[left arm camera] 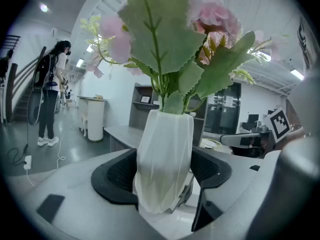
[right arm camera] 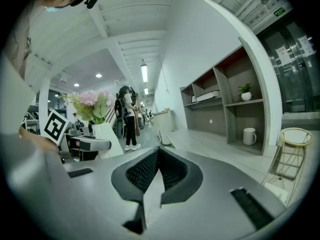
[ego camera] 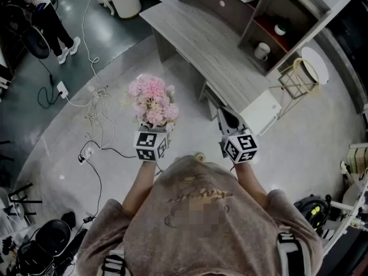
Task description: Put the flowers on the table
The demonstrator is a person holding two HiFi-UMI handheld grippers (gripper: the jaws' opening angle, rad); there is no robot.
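- Clamped upright between the wide-set jaws of the left tool (left arm camera: 162, 174): a white faceted vase (left arm camera: 165, 149) of pink flowers (ego camera: 152, 99) and green leaves (left arm camera: 160, 39).
- Held in the air over the pale floor (ego camera: 187, 105), short of the grey counter (ego camera: 195, 39) ahead, not touching it.
- Right tool (right arm camera: 157, 171): jaws pressed together, nothing between them.
- Beyond the counter: a shelf unit (ego camera: 276, 16) with a white mug (ego camera: 261, 50).

Both arms (ego camera: 140, 183) reach forward, side by side. The left gripper (ego camera: 153, 134) points ahead, its jaws spread wide and clamped on the flower vase (left arm camera: 164, 159). The right gripper (ego camera: 225, 117) points ahead, jaws closed together, empty.
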